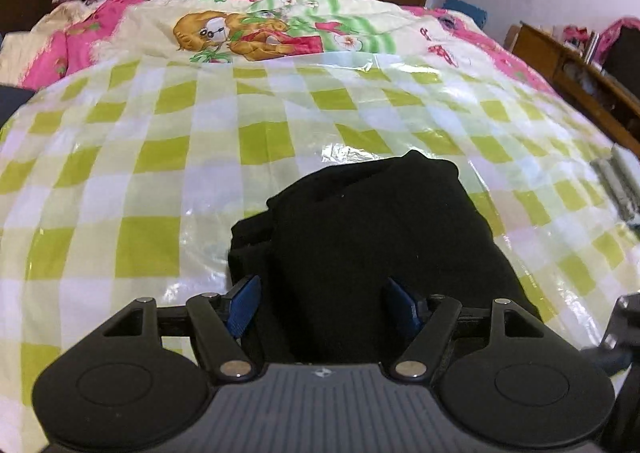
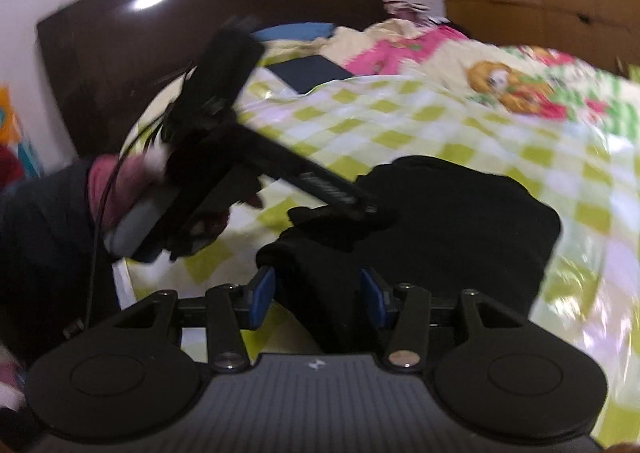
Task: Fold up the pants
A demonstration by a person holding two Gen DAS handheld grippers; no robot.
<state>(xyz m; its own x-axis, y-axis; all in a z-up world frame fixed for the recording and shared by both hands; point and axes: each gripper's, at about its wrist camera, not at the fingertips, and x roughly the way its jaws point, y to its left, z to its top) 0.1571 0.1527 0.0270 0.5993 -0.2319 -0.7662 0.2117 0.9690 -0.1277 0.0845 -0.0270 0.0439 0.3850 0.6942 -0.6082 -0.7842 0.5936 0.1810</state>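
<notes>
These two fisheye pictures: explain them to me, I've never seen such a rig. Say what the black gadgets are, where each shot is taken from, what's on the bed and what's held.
No robot here: a person holds a hand-operated tool with two-finger tongs in each hand, and each tool carries a camera looking along its fingers. One picture looks out over the left tongs, the other over the right tongs, which also sees the other tool in the person's hand. On the bed lies a green-checked plastic sheet over a cartoon quilt, and on it black pants, folded into a bundle. Both tongs stand open with the pants' near edge between their blue pads; nothing looks gripped.
</notes>
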